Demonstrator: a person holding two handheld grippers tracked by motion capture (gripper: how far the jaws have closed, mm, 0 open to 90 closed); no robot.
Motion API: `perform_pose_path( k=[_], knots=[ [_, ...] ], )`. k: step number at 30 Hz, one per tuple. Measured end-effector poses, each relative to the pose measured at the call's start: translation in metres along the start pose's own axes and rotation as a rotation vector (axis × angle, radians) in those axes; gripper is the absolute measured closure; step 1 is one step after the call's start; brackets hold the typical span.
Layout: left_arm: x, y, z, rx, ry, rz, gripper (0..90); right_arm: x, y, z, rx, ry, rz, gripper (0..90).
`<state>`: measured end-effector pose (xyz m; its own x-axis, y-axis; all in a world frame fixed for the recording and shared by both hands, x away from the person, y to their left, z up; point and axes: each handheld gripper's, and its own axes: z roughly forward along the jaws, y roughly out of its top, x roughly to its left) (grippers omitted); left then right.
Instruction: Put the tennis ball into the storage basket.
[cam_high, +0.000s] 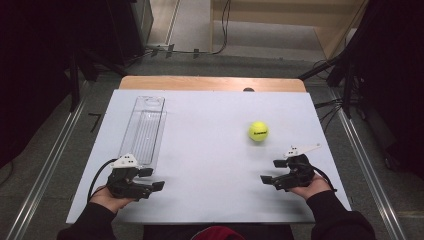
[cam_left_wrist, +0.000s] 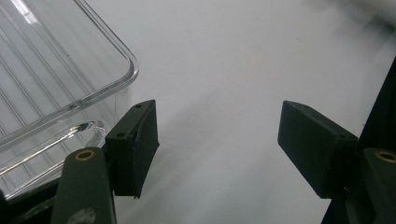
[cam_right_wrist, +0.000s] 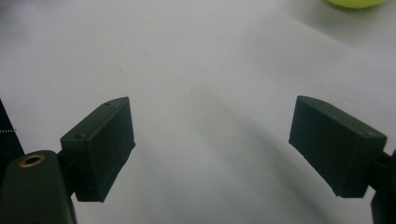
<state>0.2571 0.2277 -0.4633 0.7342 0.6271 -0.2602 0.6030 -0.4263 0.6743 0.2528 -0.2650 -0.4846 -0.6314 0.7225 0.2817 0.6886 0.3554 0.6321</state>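
A yellow tennis ball (cam_high: 258, 131) sits alone on the white bench (cam_high: 210, 150), toward the right side and a little beyond the right claw (cam_high: 272, 170), not touching it. That claw rests low on the bench with its jaws spread wide apart, nothing between them. Over on the left, the left claw (cam_high: 152, 178) is likewise spread and empty, just beside the near end of a long clear plastic tray (cam_high: 144, 130).
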Motion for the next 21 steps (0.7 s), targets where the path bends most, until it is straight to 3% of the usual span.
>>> perform_pose_path(
  k=[13,21],
  knots=[
    [0.0007,0.0009,0.0004,-0.001,-0.005,0.005,29.6,0.0003,-0.0003,0.0,0.0,0.018,0.005,12.2],
    [0.001,0.0011,0.0013,0.0,-0.01,0.003,29.6,-0.0006,-0.0003,-0.0016,-0.006,0.003,0.01,12.2]
  ],
)
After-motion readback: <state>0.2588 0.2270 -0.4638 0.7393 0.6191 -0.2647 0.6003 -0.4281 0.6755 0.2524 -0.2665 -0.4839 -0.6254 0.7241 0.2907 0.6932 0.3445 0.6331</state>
